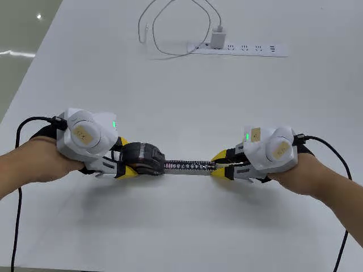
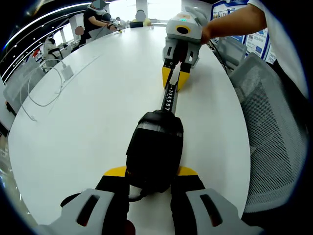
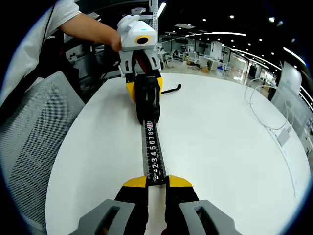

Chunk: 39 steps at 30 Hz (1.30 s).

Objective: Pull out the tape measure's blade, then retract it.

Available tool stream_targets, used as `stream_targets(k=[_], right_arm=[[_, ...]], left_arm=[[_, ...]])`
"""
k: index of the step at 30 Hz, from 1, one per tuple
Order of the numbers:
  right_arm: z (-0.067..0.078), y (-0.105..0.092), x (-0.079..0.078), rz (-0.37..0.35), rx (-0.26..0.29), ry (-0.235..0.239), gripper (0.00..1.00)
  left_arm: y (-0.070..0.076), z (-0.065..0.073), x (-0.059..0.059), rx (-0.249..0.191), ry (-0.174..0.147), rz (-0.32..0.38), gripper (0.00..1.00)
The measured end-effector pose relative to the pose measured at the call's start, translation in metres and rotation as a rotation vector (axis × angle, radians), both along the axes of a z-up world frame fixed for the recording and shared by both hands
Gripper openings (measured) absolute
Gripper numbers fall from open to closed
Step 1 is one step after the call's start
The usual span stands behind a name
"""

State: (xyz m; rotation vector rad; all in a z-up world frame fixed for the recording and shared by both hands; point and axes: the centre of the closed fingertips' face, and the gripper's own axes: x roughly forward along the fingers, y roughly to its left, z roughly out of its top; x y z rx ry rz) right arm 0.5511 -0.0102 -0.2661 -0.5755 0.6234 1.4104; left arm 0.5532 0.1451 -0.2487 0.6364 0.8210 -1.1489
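The black tape measure case lies on the white table, and my left gripper is shut on it; in the left gripper view the case sits between the yellow-tipped jaws. A short length of dark blade with white numbers runs from the case to my right gripper, which is shut on the blade's end. In the right gripper view the blade stretches straight from my right gripper to the case.
A white power strip with a plugged charger and a looping white cable lies at the table's far side. A mesh office chair stands by the table edge. People sit at the table's far end.
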Motion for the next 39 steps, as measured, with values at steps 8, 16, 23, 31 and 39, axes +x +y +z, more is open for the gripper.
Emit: stream_targets(k=[8, 16, 23, 31, 39], right_arm=[[-0.001, -0.010, 0.001, -0.006, -0.013, 0.000, 0.08], [0.000, -0.020, 0.001, -0.010, -0.029, -0.002, 0.08], [0.000, -0.031, 0.002, -0.014, -0.044, -0.001, 0.07], [0.000, -0.042, 0.002, -0.018, -0.061, -0.005, 0.07], [0.000, -0.052, 0.003, -0.022, -0.080, -0.007, 0.07]], left_arm=[[0.000, 0.000, 0.000, 0.001, 0.000, -0.001, 0.27], [0.000, 0.000, -0.001, 0.002, 0.001, -0.001, 0.27], [0.000, 0.001, -0.001, 0.003, 0.000, -0.001, 0.27], [0.000, 0.001, -0.001, 0.004, 0.001, -0.002, 0.27], [0.000, 0.000, -0.001, 0.005, 0.000, -0.003, 0.27]])
